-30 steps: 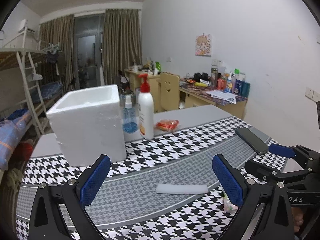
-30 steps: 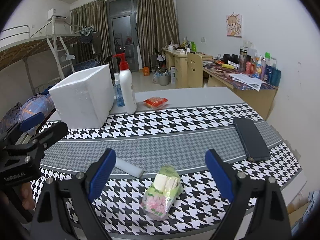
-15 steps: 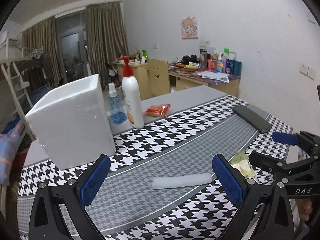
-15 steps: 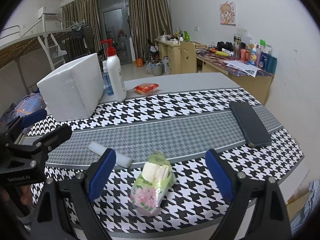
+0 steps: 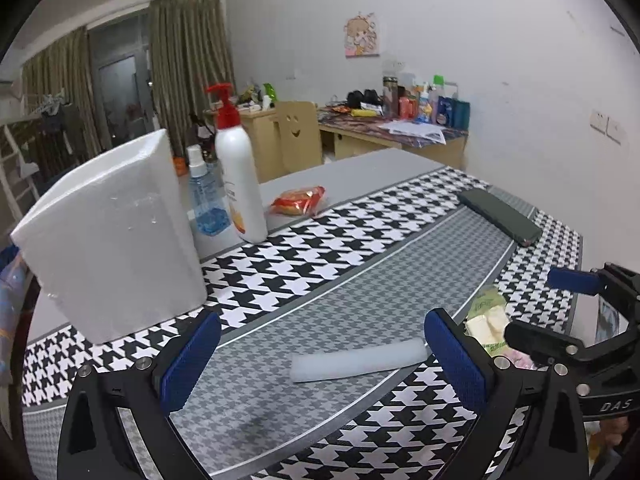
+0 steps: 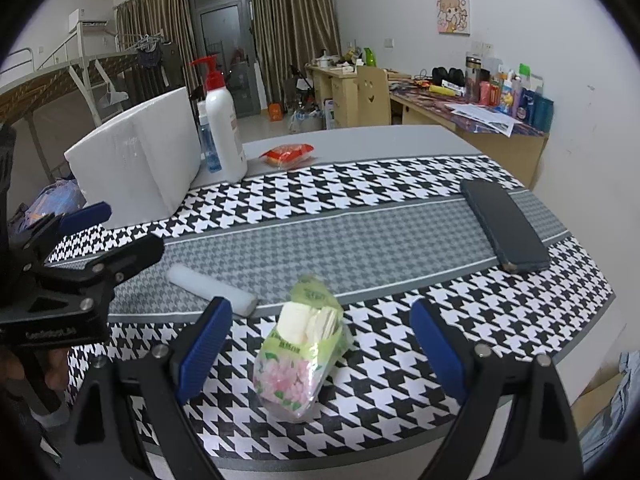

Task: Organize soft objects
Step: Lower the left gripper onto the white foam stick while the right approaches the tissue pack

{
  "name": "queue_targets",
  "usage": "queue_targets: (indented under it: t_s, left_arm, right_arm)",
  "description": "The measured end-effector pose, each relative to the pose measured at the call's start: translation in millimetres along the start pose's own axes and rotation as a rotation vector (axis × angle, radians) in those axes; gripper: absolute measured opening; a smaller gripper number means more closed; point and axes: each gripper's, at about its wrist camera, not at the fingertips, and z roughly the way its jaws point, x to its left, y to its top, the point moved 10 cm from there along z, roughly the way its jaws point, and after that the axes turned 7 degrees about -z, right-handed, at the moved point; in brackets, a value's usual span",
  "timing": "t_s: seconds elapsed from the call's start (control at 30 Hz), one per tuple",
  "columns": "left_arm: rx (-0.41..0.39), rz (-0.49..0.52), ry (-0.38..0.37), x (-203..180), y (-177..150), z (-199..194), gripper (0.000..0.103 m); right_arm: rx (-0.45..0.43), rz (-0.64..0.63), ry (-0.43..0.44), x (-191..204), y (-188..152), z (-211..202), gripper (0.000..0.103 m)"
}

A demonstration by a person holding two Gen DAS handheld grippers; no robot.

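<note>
A white foam stick (image 5: pixel 356 360) lies on the grey band of the houndstooth cloth, just ahead of my open, empty left gripper (image 5: pixel 320 360); it also shows in the right wrist view (image 6: pixel 212 290). A soft tissue pack in green-and-pink floral wrap (image 6: pixel 300 356) lies between the fingers of my open, empty right gripper (image 6: pixel 320 348), not touched; it shows in the left wrist view (image 5: pixel 490 322) too. A white foam box (image 5: pixel 112 236) stands at the back left, also seen in the right wrist view (image 6: pixel 136 160).
A white pump bottle (image 5: pixel 240 176) and a blue spray bottle (image 5: pixel 204 200) stand beside the box. A red snack packet (image 5: pixel 298 200) lies behind the cloth. A dark phone (image 6: pixel 504 224) lies at the right. The table edge runs close to the right gripper.
Both grippers have moved lower and closer to the table. The foam stick and the tissue pack now look nearer. Both grippers stay open.
</note>
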Motion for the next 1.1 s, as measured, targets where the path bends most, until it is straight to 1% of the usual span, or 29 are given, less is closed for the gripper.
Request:
queue_targets:
  t_s: [0.17, 0.23, 0.4, 0.5, 0.53, 0.63, 0.77, 0.83, 0.9, 0.93, 1.03, 1.1]
  left_arm:
    - [0.047, 0.036, -0.020, -3, -9, 15, 0.102]
    - [0.052, 0.060, -0.027, -5, -12, 18, 0.102]
    - [0.078, 0.075, -0.041, -6, -17, 28, 0.102]
    - [0.091, 0.104, -0.071, -11, -18, 32, 0.102]
    - [0.100, 0.128, -0.094, -15, -20, 33, 0.102]
    - [0.105, 0.178, -0.118, -21, -22, 37, 0.102]
    - [0.150, 0.182, -0.158, -22, -27, 46, 0.102]
    - [0.156, 0.193, -0.165, -22, -29, 49, 0.099]
    - [0.183, 0.208, -0.184, -25, -34, 53, 0.089]
    - [0.205, 0.222, -0.197, -28, -38, 54, 0.087]
    - [0.224, 0.251, -0.215, -30, -45, 57, 0.086]
    - [0.241, 0.252, -0.227, -29, -49, 60, 0.086]
  right_arm:
    - [0.011, 0.015, -0.002, -3, -3, 1, 0.093]
    - [0.012, 0.014, -0.005, -4, -4, 0, 0.093]
    - [0.035, 0.023, 0.003, -5, -12, 4, 0.093]
    - [0.045, 0.020, 0.004, -3, -16, 6, 0.093]
    - [0.047, 0.021, 0.003, -3, -17, 7, 0.093]
    - [0.053, 0.029, 0.002, -4, -18, 8, 0.093]
    - [0.054, 0.038, -0.005, -8, -18, 7, 0.093]
    - [0.057, 0.043, -0.011, -9, -19, 8, 0.093]
    - [0.066, 0.049, -0.015, -11, -21, 10, 0.093]
    - [0.069, 0.050, -0.014, -11, -21, 11, 0.093]
    - [0.078, 0.050, -0.014, -11, -23, 13, 0.093]
    - [0.080, 0.047, -0.013, -9, -25, 13, 0.093]
